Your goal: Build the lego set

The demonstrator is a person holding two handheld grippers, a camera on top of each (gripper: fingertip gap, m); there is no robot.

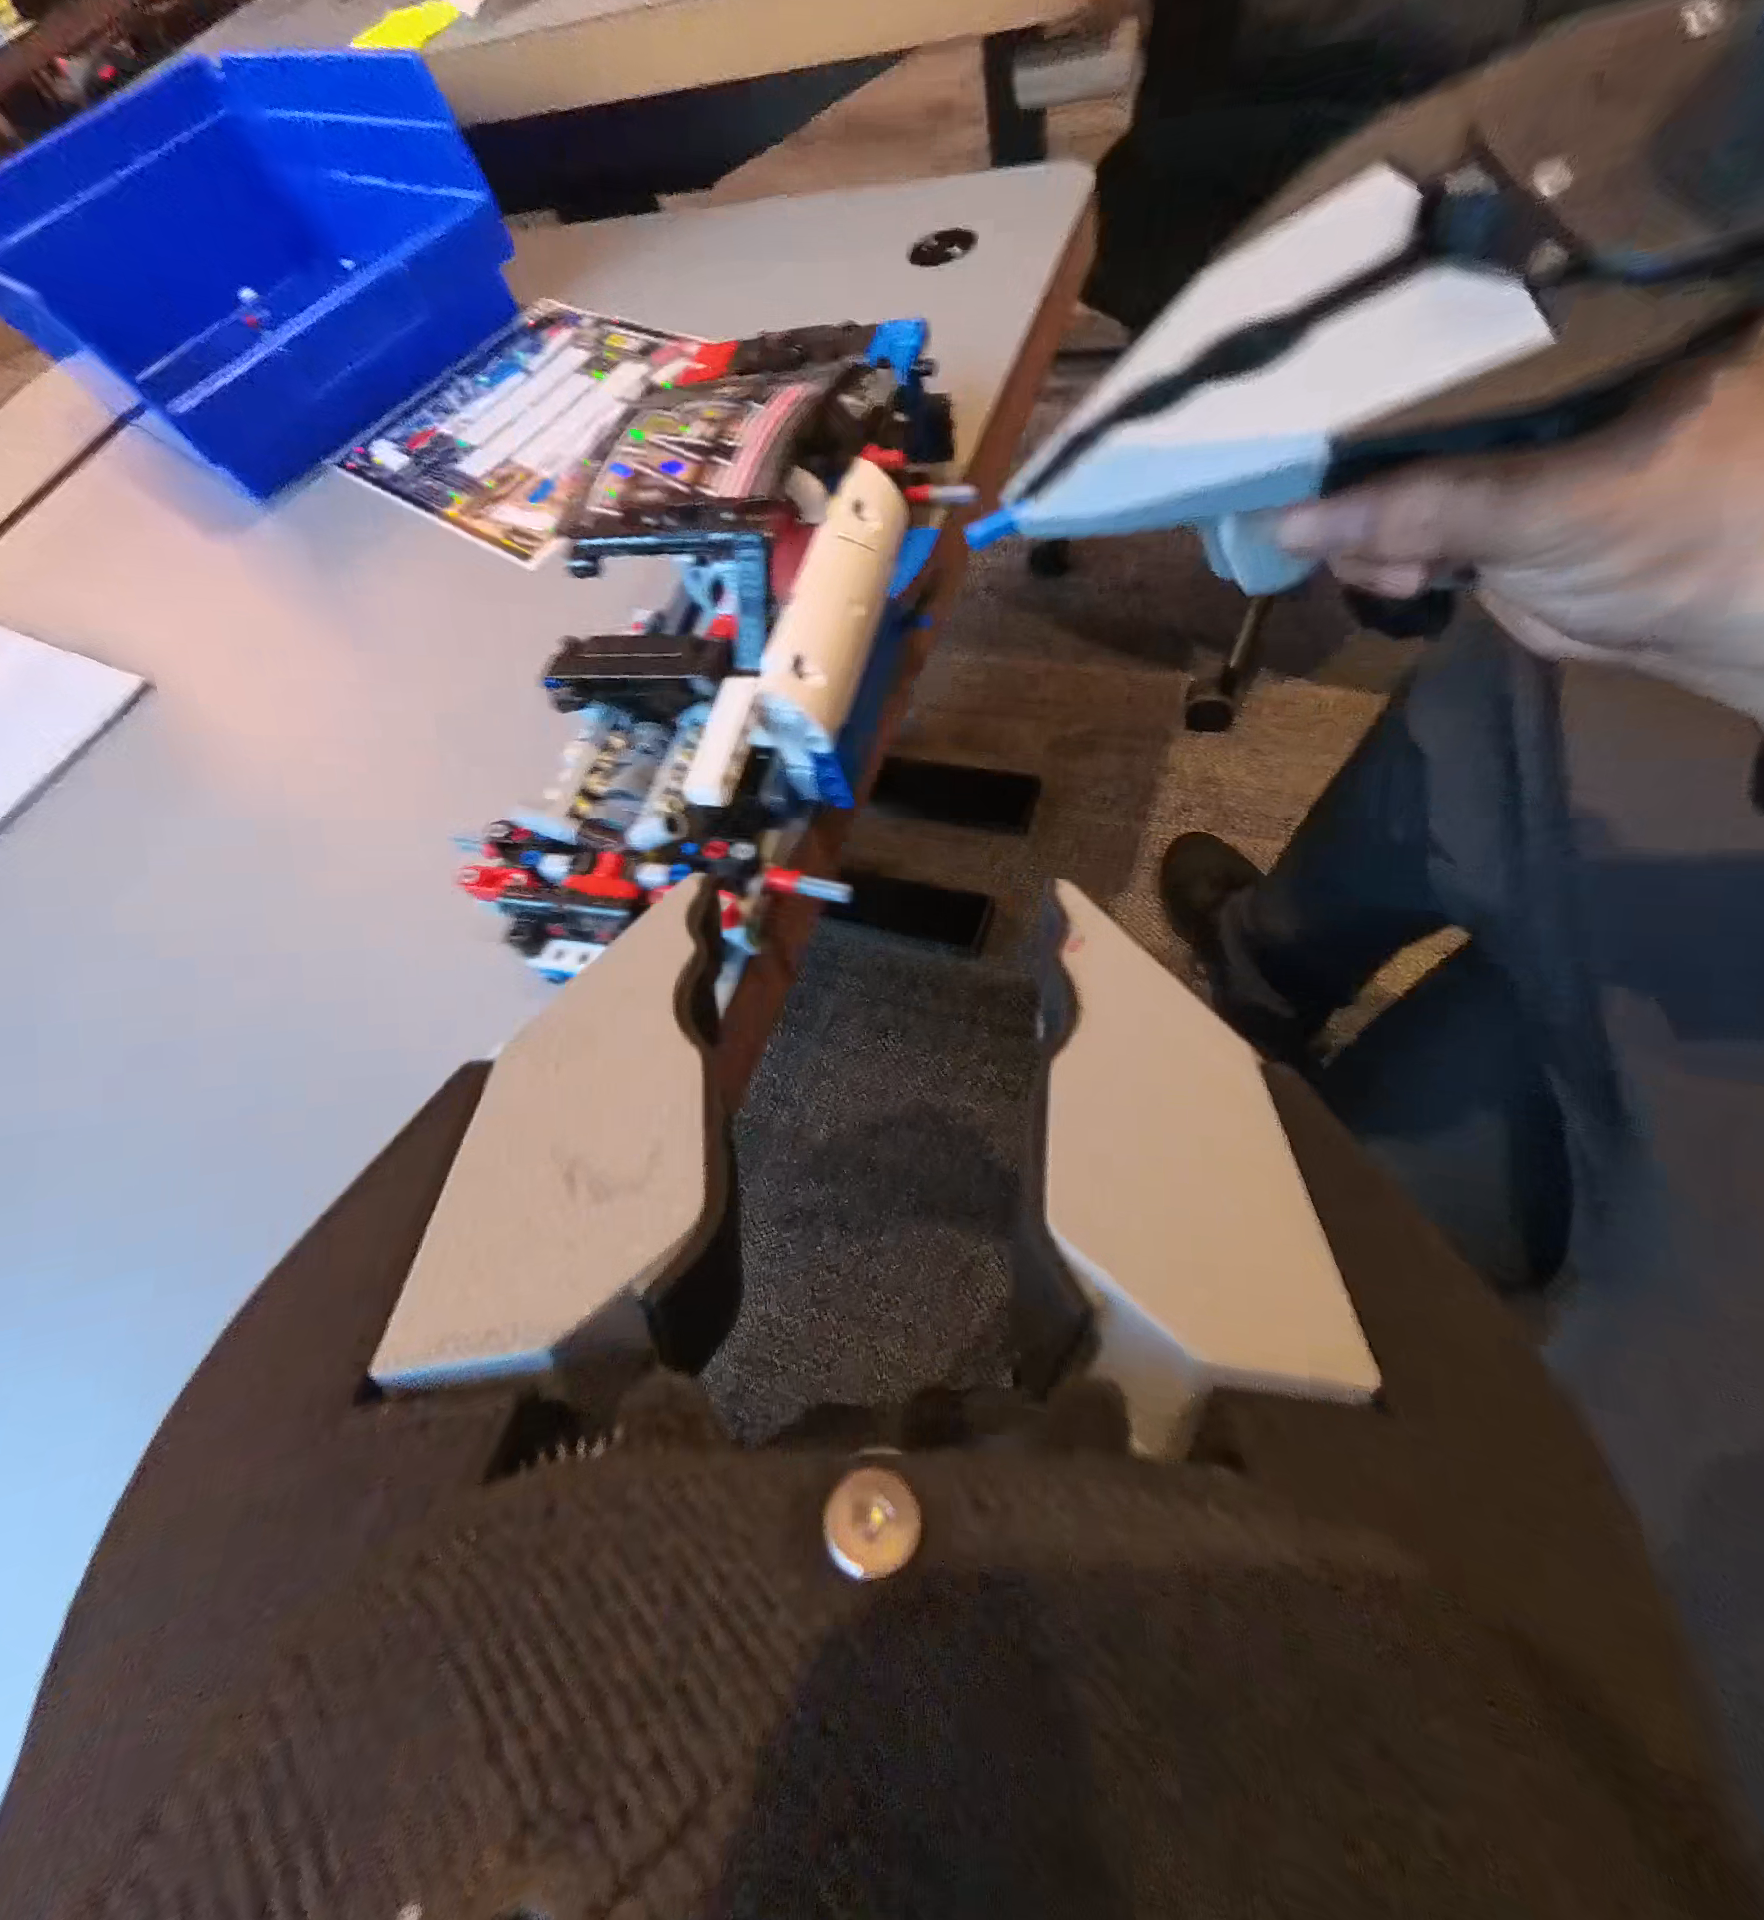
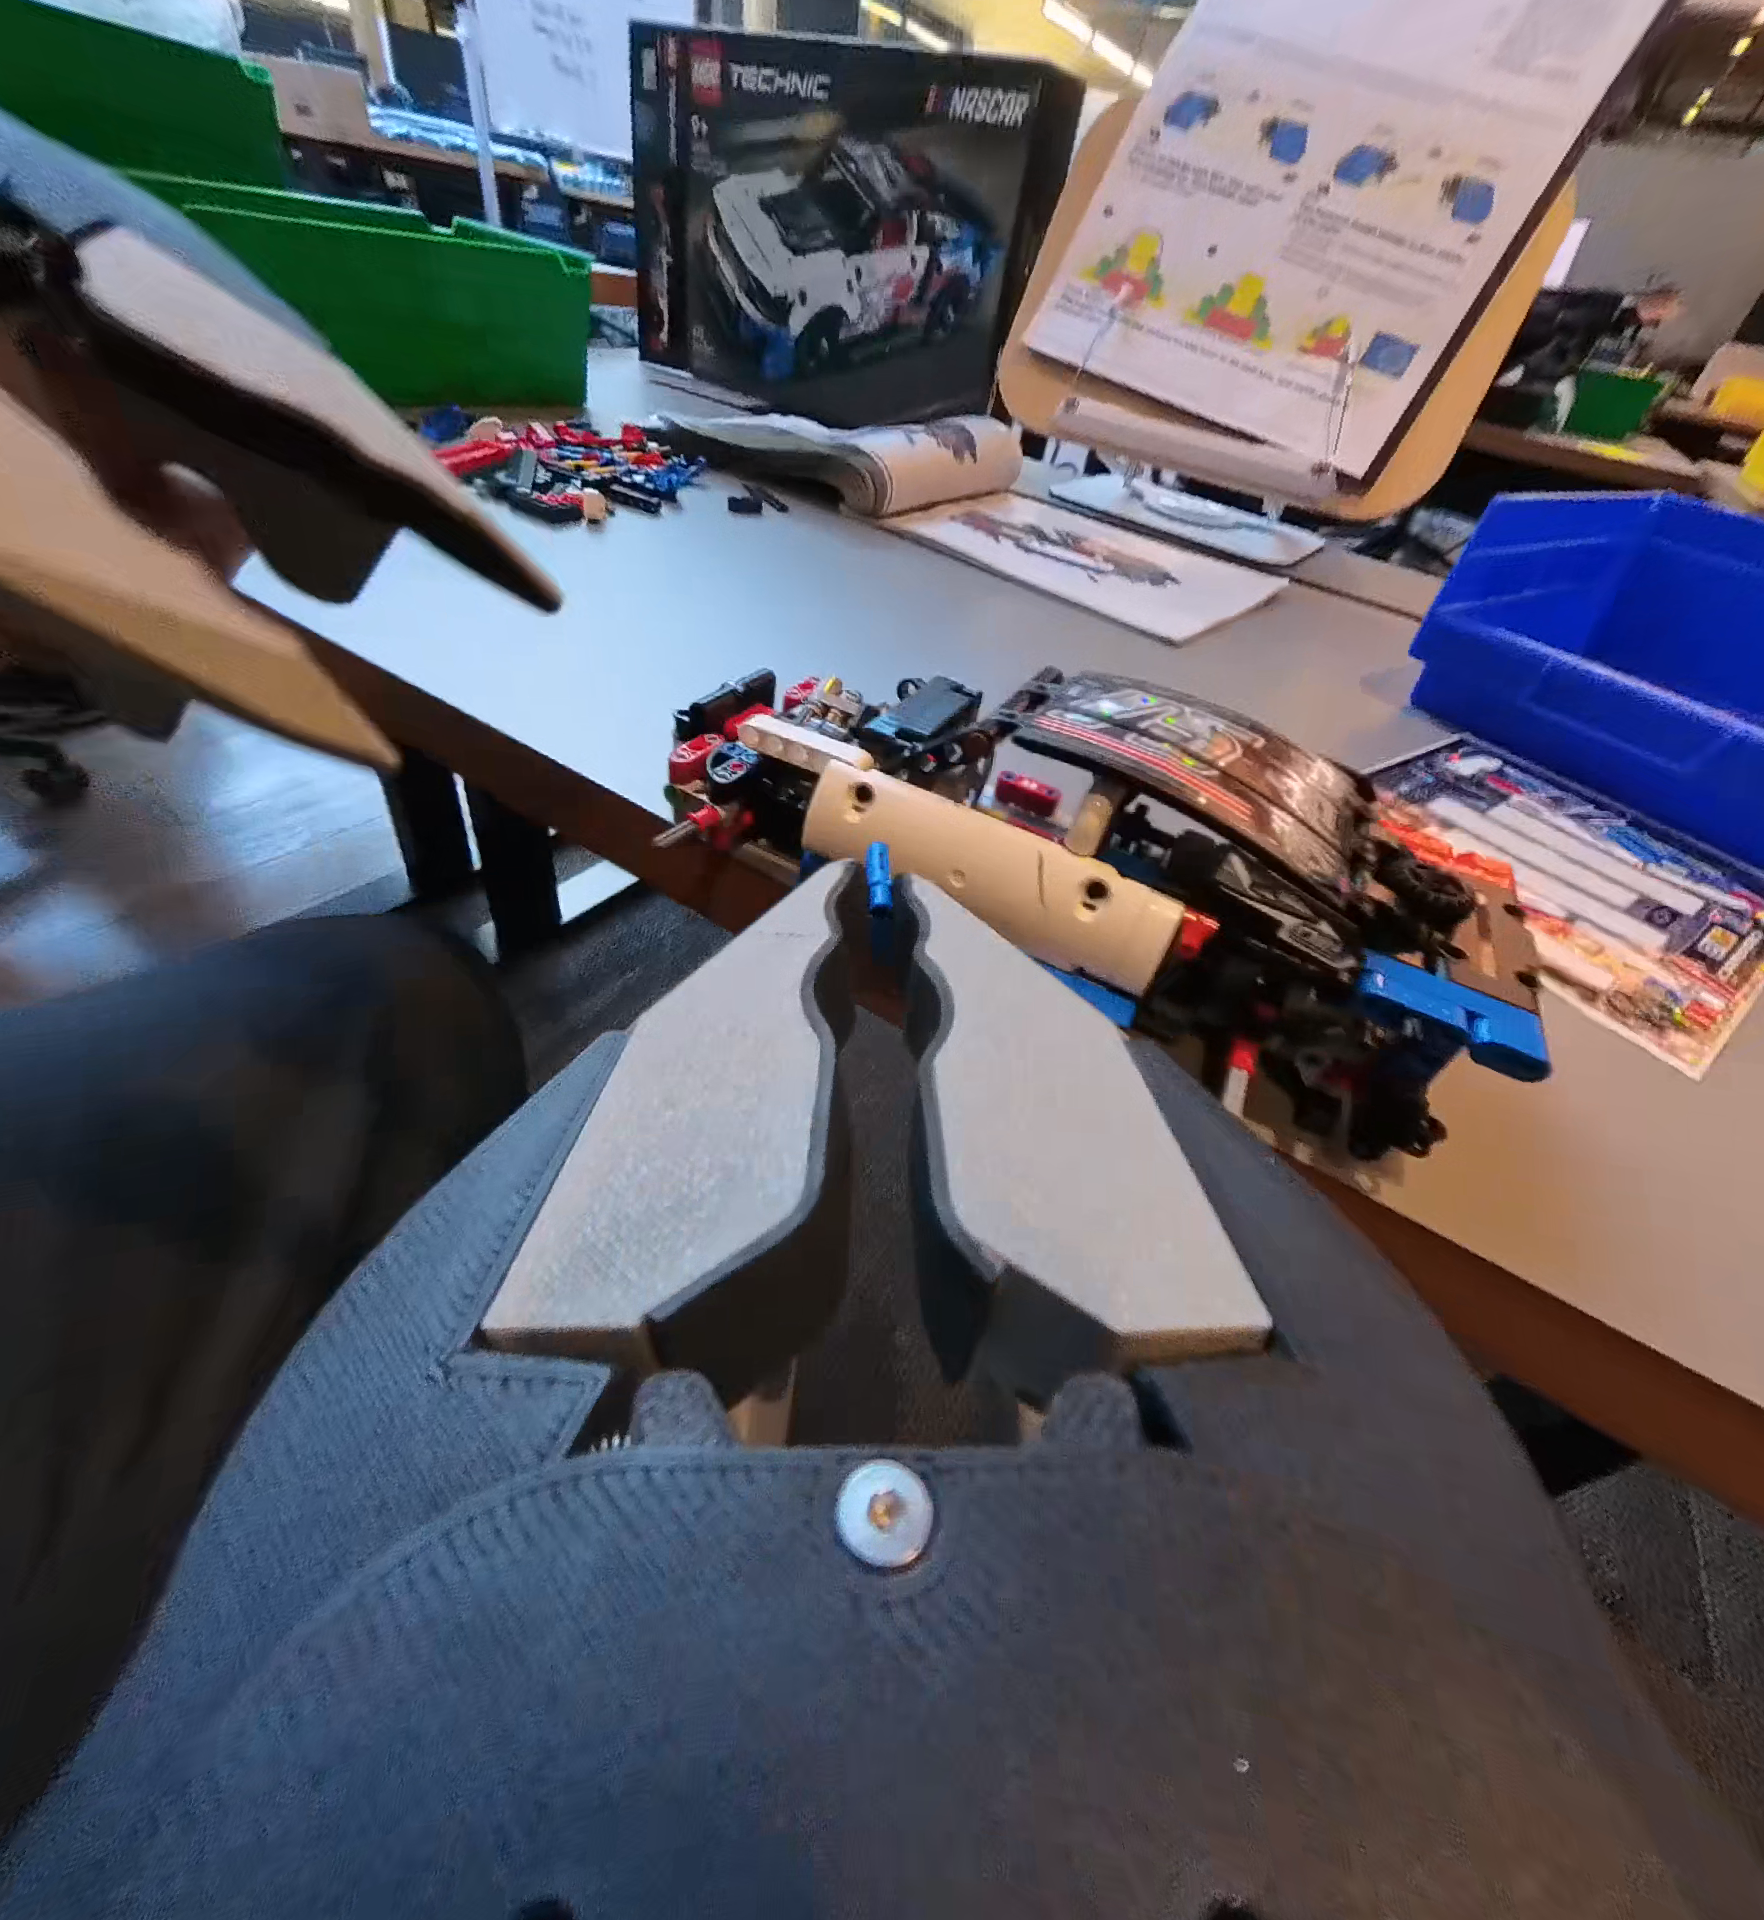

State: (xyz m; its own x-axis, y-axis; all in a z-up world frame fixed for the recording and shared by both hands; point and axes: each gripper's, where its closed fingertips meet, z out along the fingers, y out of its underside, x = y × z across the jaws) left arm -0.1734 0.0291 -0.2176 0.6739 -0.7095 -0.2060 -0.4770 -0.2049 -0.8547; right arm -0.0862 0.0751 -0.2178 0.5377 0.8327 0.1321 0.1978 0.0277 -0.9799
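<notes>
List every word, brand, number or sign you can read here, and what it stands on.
Writing is not copied out; these things bear it.
Black set box: large print, legible.
Propped instruction page: too small.
Whiteboard: blurred.
Sticker sheet: too small.
Model's dark curved panel: blurred.

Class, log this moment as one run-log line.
right gripper: shut on blue pin | left gripper: open, empty | car model: at table edge

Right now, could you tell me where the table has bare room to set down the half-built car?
Bare table lies between the loose pieces and the car model. Crowded: the model's far end, where the sticker sheet and blue bin sit.
</notes>
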